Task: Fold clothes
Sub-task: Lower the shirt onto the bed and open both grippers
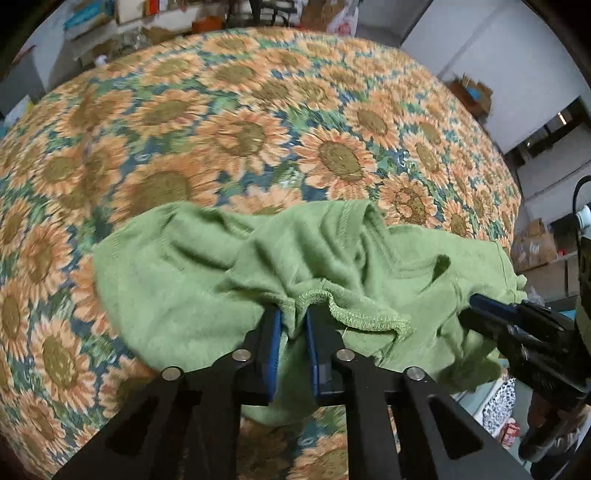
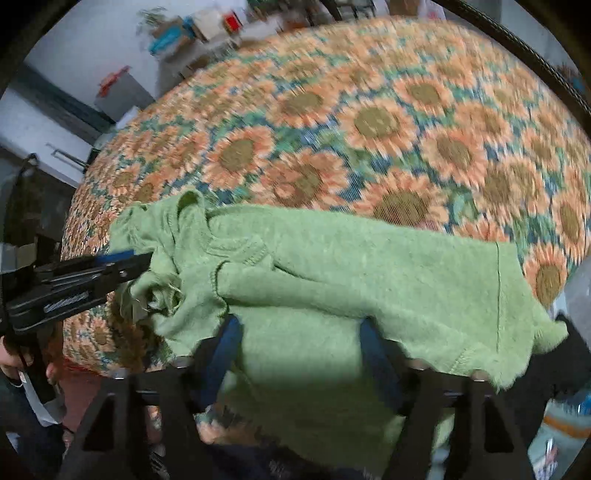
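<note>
A crumpled green knit garment (image 1: 184,280) lies on the near part of a surface covered by a sunflower-print cloth (image 1: 258,129). My left gripper (image 1: 293,314) is shut on a bunched, stitched hem of the garment, with fabric pinched between its blue pads. My right gripper (image 1: 471,306) reaches into the garment's right edge. In the right wrist view the garment (image 2: 369,266) drapes over and between the fingers of my right gripper (image 2: 299,328). Those fingers stand well apart, with no visible pinch. My left gripper (image 2: 147,260) comes in from the left, gripping the rumpled end.
The sunflower cloth (image 2: 369,122) stretches far beyond the garment. Its edge drops off at the right (image 1: 513,206) and at the left (image 2: 74,221). Cardboard boxes (image 1: 532,243) and cluttered shelves (image 1: 110,22) stand around it. A grey bin with a red lid (image 2: 122,92) is at the far left.
</note>
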Tool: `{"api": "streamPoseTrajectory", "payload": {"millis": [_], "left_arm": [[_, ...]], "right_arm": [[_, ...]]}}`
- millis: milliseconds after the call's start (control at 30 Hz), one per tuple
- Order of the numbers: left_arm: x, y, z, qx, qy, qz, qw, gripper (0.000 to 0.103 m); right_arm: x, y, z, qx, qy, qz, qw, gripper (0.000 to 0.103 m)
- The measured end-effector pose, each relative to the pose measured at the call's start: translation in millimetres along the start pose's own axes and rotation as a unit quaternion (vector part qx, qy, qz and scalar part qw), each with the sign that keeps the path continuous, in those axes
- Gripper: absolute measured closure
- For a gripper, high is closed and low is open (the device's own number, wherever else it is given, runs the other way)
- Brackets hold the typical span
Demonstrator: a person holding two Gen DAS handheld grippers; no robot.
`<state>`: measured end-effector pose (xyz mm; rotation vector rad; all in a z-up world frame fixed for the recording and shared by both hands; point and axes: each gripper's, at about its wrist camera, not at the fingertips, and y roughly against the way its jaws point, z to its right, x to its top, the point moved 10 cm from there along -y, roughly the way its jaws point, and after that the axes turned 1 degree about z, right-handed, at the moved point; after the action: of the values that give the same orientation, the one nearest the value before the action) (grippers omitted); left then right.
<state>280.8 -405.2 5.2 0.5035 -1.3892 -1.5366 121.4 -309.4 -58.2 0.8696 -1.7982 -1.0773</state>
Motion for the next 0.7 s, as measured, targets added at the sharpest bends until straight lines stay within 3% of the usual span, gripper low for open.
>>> {"api": "streamPoseTrajectory", "payload": {"millis": [33,100,200,300,333,367,400,433,467,567,667,700], "left_arm": [[-7,4,-7,-0.003,0.007,0.000,1.0000,0.096],[-26,12,-26,0.002,0.026,-0.014,0.9996,0.096],[-43,22,-48,0.030,0.050,-0.031,0.9978,0.096],[-36,45,-46,0.042,0.051,-0.013,0.9977,0.096],[-34,52,-45,0.046,0.052,-0.007,0.9976,0.095],[-30,58,-43,0.049,0.048,0.001,0.9976,0.087],[-22,61,-36,0.050,0.036,0.012,0.9980,0.067],[-15,64,-30,0.051,0.024,0.023,0.9981,0.053],[-7,67,-24,0.052,0.012,0.034,0.9980,0.033],[3,49,-6,0.072,-0.022,0.032,0.9967,0.032],[5,19,-9,0.088,-0.034,-0.012,0.9954,0.032],[4,7,-10,0.095,-0.035,-0.025,0.9945,0.042]], "right_arm": [[-3,0,-3,0.004,0.010,0.016,1.000,0.081],[-22,-4,-10,0.035,0.009,0.004,0.999,0.096],[-63,-10,-29,0.097,0.012,-0.049,0.994,0.097],[-107,-14,-49,0.149,0.020,-0.110,0.983,0.097],[-112,-10,-48,0.144,0.023,-0.108,0.983,0.094],[-107,-4,-44,0.128,0.028,-0.089,0.987,0.088],[-99,4,-39,0.109,0.033,-0.065,0.991,0.085],[-92,12,-34,0.095,0.036,-0.043,0.994,0.075],[-81,24,-26,0.078,0.034,-0.012,0.996,0.062],[-46,53,-6,0.030,0.027,0.057,0.998,0.044],[-25,48,-2,-0.016,0.046,0.066,0.997,0.039],[-22,40,-4,-0.024,0.055,0.060,0.996,0.036]]}}
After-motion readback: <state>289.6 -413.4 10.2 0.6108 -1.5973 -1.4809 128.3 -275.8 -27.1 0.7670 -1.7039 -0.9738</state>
